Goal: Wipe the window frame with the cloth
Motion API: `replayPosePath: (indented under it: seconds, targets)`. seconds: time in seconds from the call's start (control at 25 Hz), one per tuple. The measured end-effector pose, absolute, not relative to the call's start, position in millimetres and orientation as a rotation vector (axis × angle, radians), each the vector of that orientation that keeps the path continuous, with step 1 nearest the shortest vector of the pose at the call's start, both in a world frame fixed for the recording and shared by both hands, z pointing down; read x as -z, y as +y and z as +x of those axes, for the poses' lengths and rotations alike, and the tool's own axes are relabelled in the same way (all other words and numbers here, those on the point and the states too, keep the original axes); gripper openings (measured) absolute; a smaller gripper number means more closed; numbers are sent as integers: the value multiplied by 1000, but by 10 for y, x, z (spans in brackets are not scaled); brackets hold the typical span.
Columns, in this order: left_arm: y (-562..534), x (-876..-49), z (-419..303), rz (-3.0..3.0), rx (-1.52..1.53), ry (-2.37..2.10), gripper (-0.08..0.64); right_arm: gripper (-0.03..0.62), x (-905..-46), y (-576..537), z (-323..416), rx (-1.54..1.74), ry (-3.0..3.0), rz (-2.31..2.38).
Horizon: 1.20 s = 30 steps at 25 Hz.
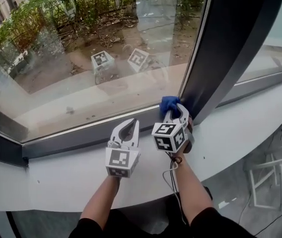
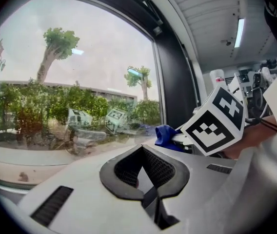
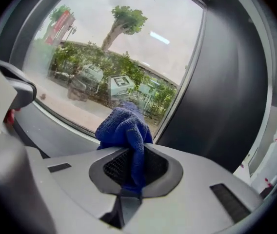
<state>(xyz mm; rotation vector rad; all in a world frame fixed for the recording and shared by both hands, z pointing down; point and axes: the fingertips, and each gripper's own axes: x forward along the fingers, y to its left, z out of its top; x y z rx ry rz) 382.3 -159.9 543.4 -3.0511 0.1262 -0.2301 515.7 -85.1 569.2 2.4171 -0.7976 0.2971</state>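
Right gripper (image 1: 174,114) jaws pinched the blue cloth (image 1: 168,104), which sat at the corner where the window frame (image 1: 81,142) lower rail met the dark upright. Left gripper (image 1: 130,125) jaws were together and empty. No visible wiped stretch, so the rail was probably still to do.

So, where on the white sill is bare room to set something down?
Left of the left tongs, below the frame rail; also right of the dark mullion. Crowded around the blue cloth and right tongs.
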Motion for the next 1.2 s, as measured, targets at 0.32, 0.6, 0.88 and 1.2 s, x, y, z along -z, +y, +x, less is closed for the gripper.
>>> replayPosePath:
  seconds: [0.32, 0.6, 0.88, 1.2]
  targets:
    - [-1364, -5549, 4399, -3006, 450, -154, 6, 31, -5679, -686, 5283, -396, -644, 2733]
    - [-1420, -5492, 4383, -2999, 462, -176, 6, 31, -5618, -667, 5423, -571, -514, 3096]
    - [-1476, -5274, 4491, -2980, 386, -169, 6, 32, -5253, -632, 5492, -416, -518, 3155]
    - [-1556, -4812, 4609, -3003, 303, -188, 6, 31, -4705, -688, 5508, -261, -470, 3196]
